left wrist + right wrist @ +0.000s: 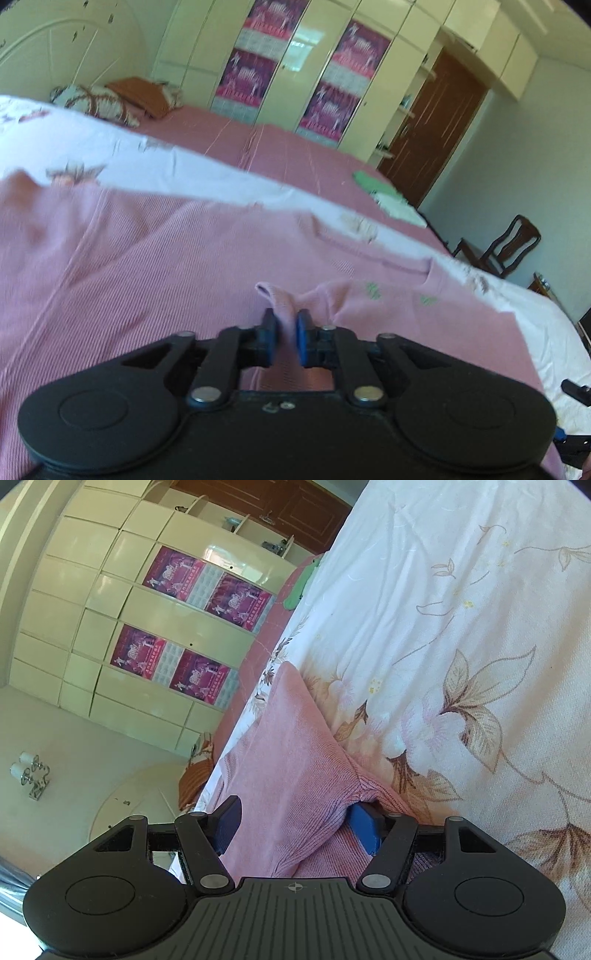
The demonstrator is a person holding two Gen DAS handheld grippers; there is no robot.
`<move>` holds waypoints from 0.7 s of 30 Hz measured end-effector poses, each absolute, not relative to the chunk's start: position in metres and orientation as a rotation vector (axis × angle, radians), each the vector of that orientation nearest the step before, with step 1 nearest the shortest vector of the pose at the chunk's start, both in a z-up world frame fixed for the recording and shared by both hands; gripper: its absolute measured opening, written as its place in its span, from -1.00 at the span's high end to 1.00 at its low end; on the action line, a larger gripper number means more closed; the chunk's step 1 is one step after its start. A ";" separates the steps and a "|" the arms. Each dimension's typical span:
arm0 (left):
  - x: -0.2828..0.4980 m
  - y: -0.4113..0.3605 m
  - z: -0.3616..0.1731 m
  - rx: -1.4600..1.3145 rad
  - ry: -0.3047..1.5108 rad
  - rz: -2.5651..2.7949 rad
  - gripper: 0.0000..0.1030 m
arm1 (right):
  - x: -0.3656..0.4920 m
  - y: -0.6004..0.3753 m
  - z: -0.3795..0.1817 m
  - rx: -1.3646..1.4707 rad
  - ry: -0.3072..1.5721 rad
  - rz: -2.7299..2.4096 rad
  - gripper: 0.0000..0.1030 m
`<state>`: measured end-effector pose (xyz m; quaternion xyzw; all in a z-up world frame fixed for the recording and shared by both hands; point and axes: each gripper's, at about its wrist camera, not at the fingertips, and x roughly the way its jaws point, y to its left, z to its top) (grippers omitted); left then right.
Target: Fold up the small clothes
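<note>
We saw a pink ribbed knit garment spread over a white floral bedsheet on the bed. Small green motifs dotted the garment near its neckline. The left gripper had its blue pads drawn in narrow, pinching a small raised fold of the pink knit between them; the fold stood up just past the fingertips. The rest of the garment lay flat beyond it, reaching toward the sheet's far edge.

In the right wrist view, the right gripper had its jaws set wide, with a thick bunch of the same pink garment lying between them. One blue pad touched the cloth and was partly tucked beneath it, while the other pad stood apart from the fabric, so we could not tell whether the cloth was truly gripped. The floral bedsheet filled the side of this view beyond the garment.

Farther back, a pink striped bedcover carried a green cloth near its edge and patterned pillows by the headboard. A cream wardrobe with magenta posters stood behind, a brown door beside it, and a dark wooden chair near the wall.
</note>
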<state>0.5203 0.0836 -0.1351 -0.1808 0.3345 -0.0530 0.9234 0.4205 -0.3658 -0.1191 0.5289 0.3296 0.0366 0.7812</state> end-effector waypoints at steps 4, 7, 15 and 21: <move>0.519 0.081 -0.135 -0.323 0.684 -0.127 0.83 | 0.420 -0.365 -0.116 1.101 0.716 0.076 -0.09; 0.518 0.081 -0.130 -0.283 0.670 -0.107 0.84 | 0.422 -0.363 -0.120 1.030 0.769 0.007 0.91; 0.507 0.092 -0.118 -0.261 0.638 -0.009 -0.19 | 0.419 -0.368 -0.120 1.013 0.779 0.017 0.93; 0.492 0.089 -0.120 -0.248 0.726 -0.072 0.18 | 0.403 -0.357 -0.097 0.930 0.709 0.067 0.20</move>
